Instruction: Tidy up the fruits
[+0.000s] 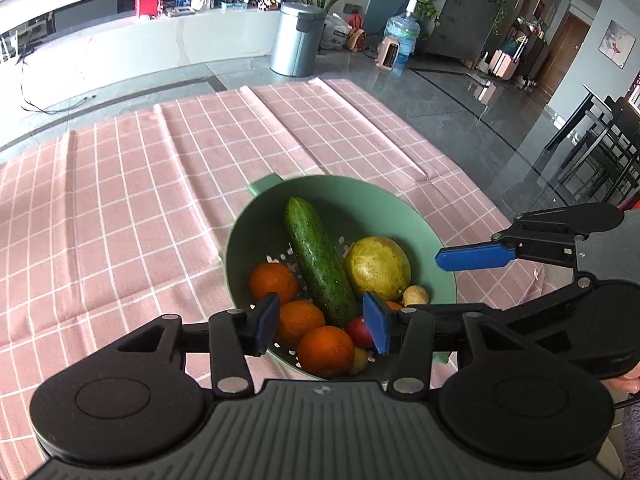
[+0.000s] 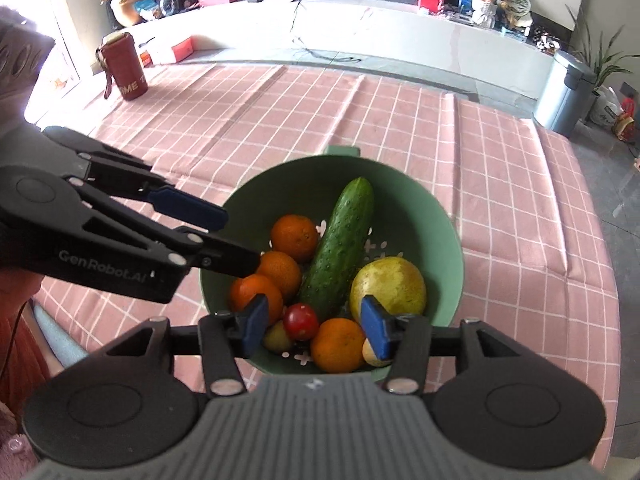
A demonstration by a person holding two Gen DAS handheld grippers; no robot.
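Both claws hang released and empty over the green colander — left claw, right claw. Cucumber, oranges, pear lie gathered inside, mid-tabletop — sorting looks done.

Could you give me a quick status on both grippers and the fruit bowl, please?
Left gripper open, empty. Right gripper open, empty. Green bowl on the pink cloth, holding oranges, cucumber, tomato. Nothing blocking.

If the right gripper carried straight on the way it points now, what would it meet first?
Most likely the red tomato or the orange beside it in the green colander; the right gripper, open and empty, frames both, but depth is unclear.
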